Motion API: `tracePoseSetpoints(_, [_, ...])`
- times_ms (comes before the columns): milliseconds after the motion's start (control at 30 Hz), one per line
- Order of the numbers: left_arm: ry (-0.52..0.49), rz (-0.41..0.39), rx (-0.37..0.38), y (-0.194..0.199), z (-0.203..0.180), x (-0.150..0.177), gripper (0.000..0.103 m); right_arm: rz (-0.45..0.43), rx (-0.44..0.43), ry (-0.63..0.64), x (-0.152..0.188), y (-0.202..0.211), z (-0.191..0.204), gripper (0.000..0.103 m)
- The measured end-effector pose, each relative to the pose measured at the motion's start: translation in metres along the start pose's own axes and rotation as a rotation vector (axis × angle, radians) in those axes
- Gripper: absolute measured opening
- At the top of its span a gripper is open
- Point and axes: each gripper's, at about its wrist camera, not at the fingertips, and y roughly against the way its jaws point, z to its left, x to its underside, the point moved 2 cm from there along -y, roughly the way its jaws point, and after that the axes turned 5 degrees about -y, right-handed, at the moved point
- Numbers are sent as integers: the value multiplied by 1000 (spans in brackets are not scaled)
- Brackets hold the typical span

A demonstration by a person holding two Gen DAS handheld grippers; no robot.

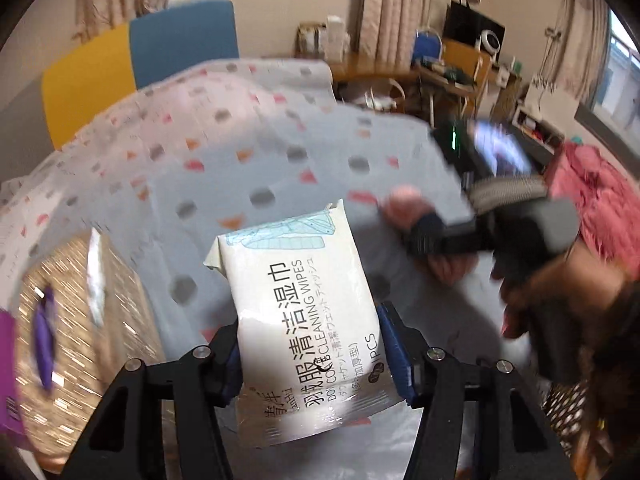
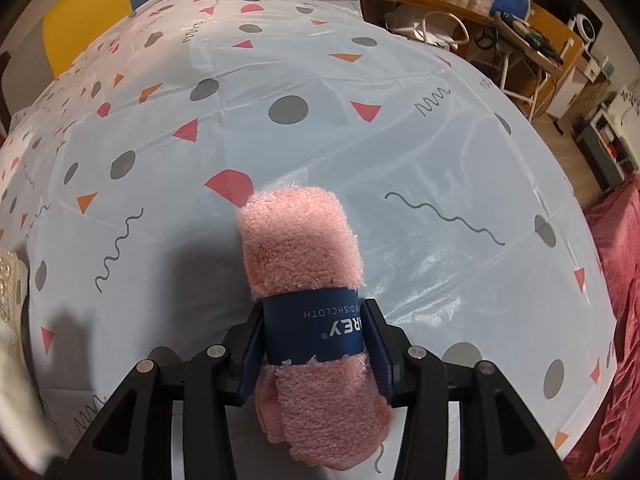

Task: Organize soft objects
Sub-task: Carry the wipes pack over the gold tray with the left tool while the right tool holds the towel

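Left gripper (image 1: 312,354) clamped a white plastic wipes pack (image 1: 304,320) marked "CLEANING WIPES". Right gripper (image 2: 314,346) clamped a rolled pink fleece cloth (image 2: 308,264); blue band (image 2: 316,332) read "DISHCLOTH".

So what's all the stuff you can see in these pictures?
White plastic pack of cleaning wipes: one, white with black print, between the left gripper's pads.
Rolled pink fluffy dishcloth with a dark blue paper band: one, between the right gripper's pads.
Pale plastic tablecloth with grey dots and red triangles: one, covering the table.
Shiny gold basket: one, at the table's left edge; blurred.
Red cloth: one, right of the table.
Left gripper: black, blue pads, closed on the wipes.
Right gripper: black, blue pads, gripping the band.
Hand: one, holding the right gripper.
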Motion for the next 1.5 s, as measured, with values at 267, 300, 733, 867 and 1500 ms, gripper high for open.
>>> tracePoseSetpoints(267, [97, -105, -108, 52, 72, -49, 59, -14, 25, 35, 7, 5, 12, 47])
tracePoseSetpoints(300, [115, -112, -121, 57, 80, -50, 59, -15, 28, 38, 6, 5, 13, 47])
tracePoseSetpoints(733, [326, -222, -360, 156, 210, 8, 59, -40, 73, 97, 14, 13, 28, 45])
tracePoseSetpoints(867, [367, -238, -415, 176, 226, 40, 59, -54, 99, 126, 19, 17, 33, 45])
tracePoseSetpoints(1500, [492, -183, -497, 189, 240, 141, 60, -95, 166, 191, 26, 22, 48, 45])
